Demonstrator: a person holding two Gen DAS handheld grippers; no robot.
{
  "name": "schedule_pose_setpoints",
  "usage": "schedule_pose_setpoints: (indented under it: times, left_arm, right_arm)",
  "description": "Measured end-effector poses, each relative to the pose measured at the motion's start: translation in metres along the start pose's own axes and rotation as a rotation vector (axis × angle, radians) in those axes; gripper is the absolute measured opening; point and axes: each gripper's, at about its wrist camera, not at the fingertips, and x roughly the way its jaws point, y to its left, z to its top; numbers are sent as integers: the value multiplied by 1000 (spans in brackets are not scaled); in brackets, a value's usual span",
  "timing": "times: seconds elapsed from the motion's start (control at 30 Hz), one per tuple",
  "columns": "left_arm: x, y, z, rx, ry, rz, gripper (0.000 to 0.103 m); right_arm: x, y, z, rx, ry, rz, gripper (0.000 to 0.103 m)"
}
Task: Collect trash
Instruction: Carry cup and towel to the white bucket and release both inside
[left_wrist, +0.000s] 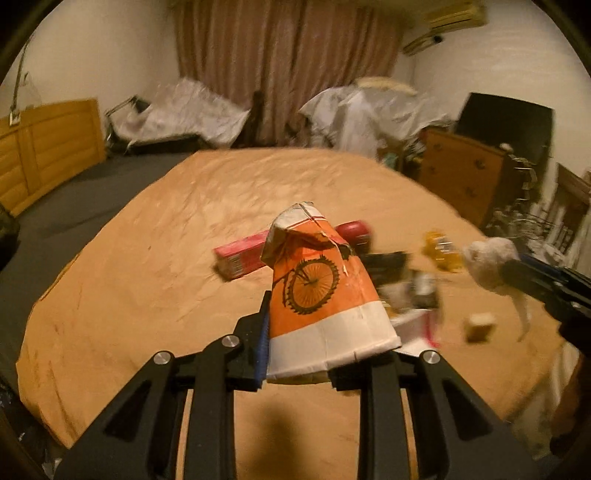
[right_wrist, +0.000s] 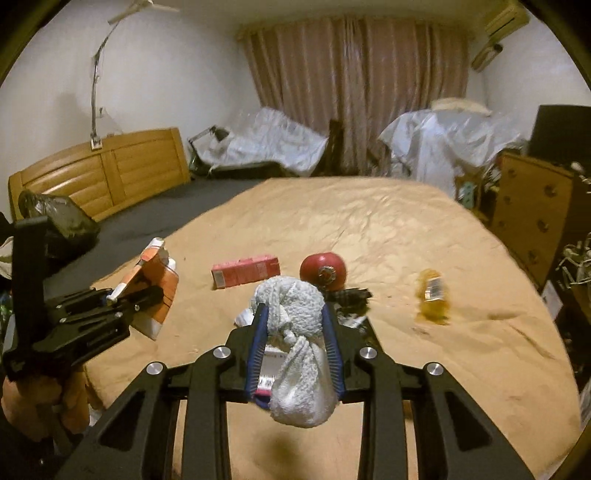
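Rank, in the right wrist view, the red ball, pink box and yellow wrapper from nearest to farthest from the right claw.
From the right claw, shut on a white cloth:
1. Red ball, just ahead, slightly right.
2. Pink box, ahead to the left.
3. Yellow wrapper, far off to the right.

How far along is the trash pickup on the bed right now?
Nothing visibly binned yet; no bin shows. In hand: the left gripper is shut on a crushed orange paper cup, the right gripper on a knotted white cloth. Left on the bedspread: a red carton, a red ball, a yellow wrapper.
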Motion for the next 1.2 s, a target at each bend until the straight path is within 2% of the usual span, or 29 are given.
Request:
schedule_pose_setpoints:
  times: [0.17, 0.4, 0.57, 0.83, 0.97, 1.2]
  left_arm:
    - [-41, -40, -8, 36, -52, -56, 23]
    - [-80, -73, -12, 59, -134, -49, 23]
    - [-90, -86, -14, 76, -151, -46, 23]
    - [-94, -98, -11, 93, -152, -61, 23]
    - [-94, -111, -9, 117, -152, -96, 23]
    - [-94, -167, -4, 168, -145, -219, 23]
  right_arm:
    - [-60, 6, -13, 8, -60, -73, 31]
    - [-120, 9, -35, 21, -109, -168, 31]
    - [-145, 7, -41, 31, -129, -190, 31]
    - [-159, 11, -42, 30, -139, -197, 31]
    - [-180, 4, -40, 37, -151, -231, 31]
    - [-237, -38, -45, 63, -156, -336, 31]
